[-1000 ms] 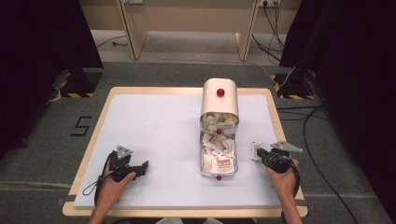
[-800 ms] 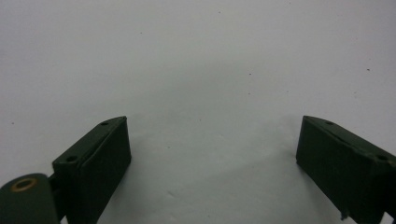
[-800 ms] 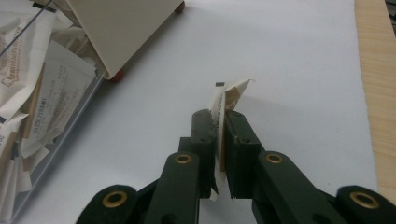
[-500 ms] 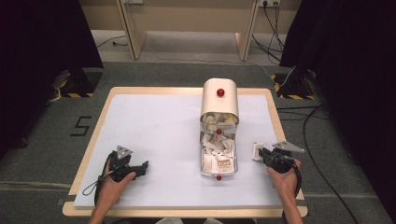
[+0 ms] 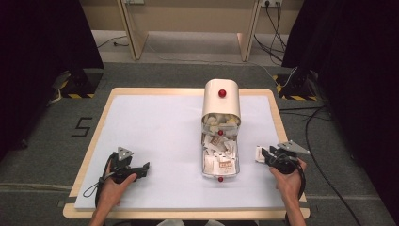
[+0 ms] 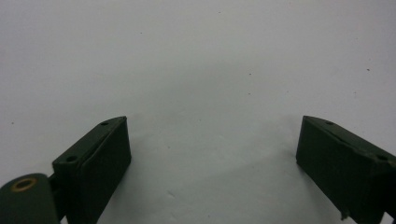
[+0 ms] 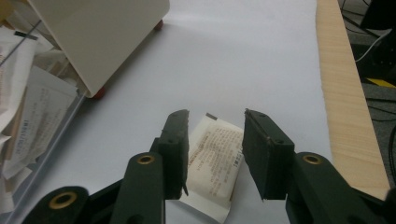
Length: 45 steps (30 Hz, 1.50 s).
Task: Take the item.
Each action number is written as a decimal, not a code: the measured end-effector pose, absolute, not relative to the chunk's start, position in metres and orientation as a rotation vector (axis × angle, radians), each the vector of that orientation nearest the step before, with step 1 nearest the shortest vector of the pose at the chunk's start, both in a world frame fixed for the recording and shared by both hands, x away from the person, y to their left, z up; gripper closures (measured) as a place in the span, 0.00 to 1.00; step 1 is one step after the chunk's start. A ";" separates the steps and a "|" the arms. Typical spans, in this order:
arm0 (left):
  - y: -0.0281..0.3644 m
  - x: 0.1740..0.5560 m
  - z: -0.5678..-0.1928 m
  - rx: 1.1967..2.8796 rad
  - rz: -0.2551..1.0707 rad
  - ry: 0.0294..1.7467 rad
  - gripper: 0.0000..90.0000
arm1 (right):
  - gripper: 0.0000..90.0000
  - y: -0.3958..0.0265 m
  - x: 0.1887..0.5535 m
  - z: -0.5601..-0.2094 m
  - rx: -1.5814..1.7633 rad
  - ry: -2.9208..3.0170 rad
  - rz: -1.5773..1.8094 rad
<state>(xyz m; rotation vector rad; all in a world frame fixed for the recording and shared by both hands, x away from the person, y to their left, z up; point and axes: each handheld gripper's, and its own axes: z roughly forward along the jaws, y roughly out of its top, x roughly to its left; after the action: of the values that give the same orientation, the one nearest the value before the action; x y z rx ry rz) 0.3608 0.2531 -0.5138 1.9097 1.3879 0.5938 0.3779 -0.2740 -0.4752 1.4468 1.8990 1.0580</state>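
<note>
A: From the high view, what is the setting?
B: A white mat (image 5: 155, 141) on a wood-edged table (image 5: 277, 122), grey floor and dark curtains around. A cream box (image 5: 221, 100) stands far of centre, its clear drawer (image 5: 219, 157) of packets pulled near. Open mat lies left.

A: The left gripper view?
B: The left gripper (image 6: 212, 163) stands released over bare mat, nothing between its jaws.

A: And the right gripper view?
B: The right gripper (image 7: 215, 149) has just been opening; a printed sachet (image 7: 217, 161) lies flat on the mat between the parted jaws, its near end cut off. The table's edge runs close on the right.
</note>
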 end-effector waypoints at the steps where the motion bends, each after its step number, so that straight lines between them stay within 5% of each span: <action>1: 0.253 0.361 -0.514 1.910 0.594 1.388 0.10 | 0.66 -0.273 0.378 -0.475 1.447 1.900 1.065; 20: 0.253 0.361 -0.514 1.910 0.594 1.388 0.10 | 0.43 -0.267 0.374 -0.473 1.488 1.906 1.102; 45: 0.253 0.361 -0.514 1.908 0.592 1.389 0.10 | 0.40 -0.262 0.341 -0.465 1.423 1.945 1.136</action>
<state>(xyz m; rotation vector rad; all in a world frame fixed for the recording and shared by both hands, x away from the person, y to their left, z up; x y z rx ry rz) 0.3607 0.2533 -0.5137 1.9075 1.3888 0.5915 0.3414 -0.2625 -0.4653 1.4234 1.9446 1.1362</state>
